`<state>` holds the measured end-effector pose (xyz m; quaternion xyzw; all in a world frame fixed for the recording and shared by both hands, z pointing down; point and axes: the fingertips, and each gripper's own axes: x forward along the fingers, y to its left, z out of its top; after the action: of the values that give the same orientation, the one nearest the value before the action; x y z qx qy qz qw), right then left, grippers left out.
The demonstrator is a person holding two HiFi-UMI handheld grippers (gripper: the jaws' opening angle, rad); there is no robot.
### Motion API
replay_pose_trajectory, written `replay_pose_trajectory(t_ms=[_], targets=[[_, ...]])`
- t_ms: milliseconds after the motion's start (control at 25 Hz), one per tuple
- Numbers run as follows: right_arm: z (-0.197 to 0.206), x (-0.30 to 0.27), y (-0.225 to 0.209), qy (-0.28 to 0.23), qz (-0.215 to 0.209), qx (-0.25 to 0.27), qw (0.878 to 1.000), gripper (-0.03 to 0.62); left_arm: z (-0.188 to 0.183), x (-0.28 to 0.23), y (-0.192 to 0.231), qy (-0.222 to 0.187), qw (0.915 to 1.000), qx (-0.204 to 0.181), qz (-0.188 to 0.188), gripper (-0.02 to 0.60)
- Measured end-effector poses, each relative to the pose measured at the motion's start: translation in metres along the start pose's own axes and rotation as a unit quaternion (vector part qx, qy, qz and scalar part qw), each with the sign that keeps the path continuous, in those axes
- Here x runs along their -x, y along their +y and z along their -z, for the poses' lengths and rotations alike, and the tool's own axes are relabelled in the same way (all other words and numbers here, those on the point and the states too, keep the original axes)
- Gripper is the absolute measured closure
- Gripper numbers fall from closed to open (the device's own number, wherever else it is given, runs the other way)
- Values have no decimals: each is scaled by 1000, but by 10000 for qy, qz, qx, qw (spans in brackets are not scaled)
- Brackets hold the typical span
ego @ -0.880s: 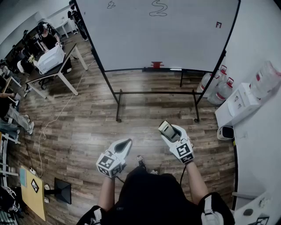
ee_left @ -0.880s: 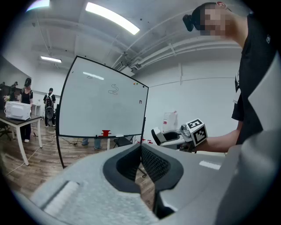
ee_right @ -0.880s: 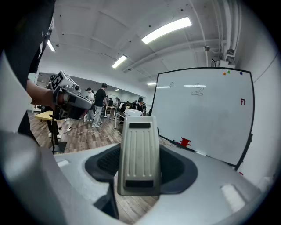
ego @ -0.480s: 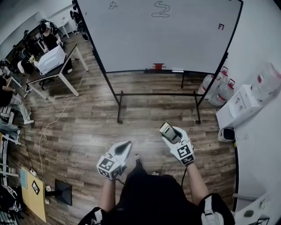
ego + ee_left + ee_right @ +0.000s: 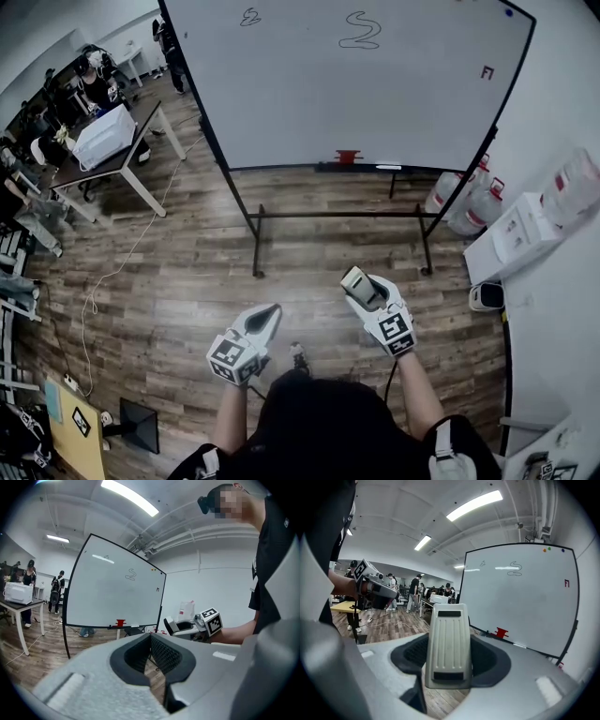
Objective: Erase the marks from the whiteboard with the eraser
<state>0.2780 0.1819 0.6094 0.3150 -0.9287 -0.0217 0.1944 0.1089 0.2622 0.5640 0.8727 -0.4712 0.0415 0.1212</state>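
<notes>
Your right gripper (image 5: 362, 289) is out at 1 o'clock from your body. Its jaws are clamped on the pale grey ribbed plastic eraser (image 5: 353, 281), which stands upright between the pads and pokes past the tips. Your left gripper (image 5: 265, 317) is at 11 o'clock, jaws pressed together at the tips with nothing between them. Both hang over the brown wood-plank floor (image 5: 169, 272), well apart from the big white black-framed whiteboard (image 5: 375, 103) that stands at 12 o'clock on its black stand. On the board, a black looping squiggle (image 5: 360, 31) sits near the top edge at 12 o'clock. A smaller black scribble (image 5: 249, 17) is at 11 o'clock, and a small red mark (image 5: 487, 72) is at 2 o'clock near the right edge. A small red object (image 5: 348, 157) rests on the board's tray. Clear water jugs (image 5: 466, 199) stand at 2 o'clock by the stand's right leg.
</notes>
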Motion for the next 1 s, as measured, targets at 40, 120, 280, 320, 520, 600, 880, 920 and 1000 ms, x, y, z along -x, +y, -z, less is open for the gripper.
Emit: replay_pose_trajectory(t_ms=[40,120,280,320,520,600,880,920,1000], targets=[[-4,-9,-3,-4,10,-23,10000,338,-3,-3,10,-2,10000,-6,14,571],[-11,-28,-8,-4,31,-52,10000,338,-9,-11,32,-11,10000,-29,51,571],[-21,-66,-16,30,75,-78,9999,338,-24,-24,74,-74,9999,-60,109,571],[-23,-76,-17,40,81,-87,9999,338,-26,-26,83,-80,9999,-63,122,571],[-35,-121,-20,61,96,-126,9999,338,-31,-31,129,-67,9998,-61,148,571],[-40,-136,-19,50,110,-106,9999,338,-30,-29,145,-42,9999,-28,128,571],[-59,-179,-22,15,53,-90,9999,338,-36,-28,198,-124,9999,6,-11,571],[-60,-184,-24,28,39,-97,9999,338,-35,-29,203,-123,9999,21,-29,571],[-62,-195,-30,58,17,-87,9999,338,-34,-32,214,-92,9999,57,-68,571]])
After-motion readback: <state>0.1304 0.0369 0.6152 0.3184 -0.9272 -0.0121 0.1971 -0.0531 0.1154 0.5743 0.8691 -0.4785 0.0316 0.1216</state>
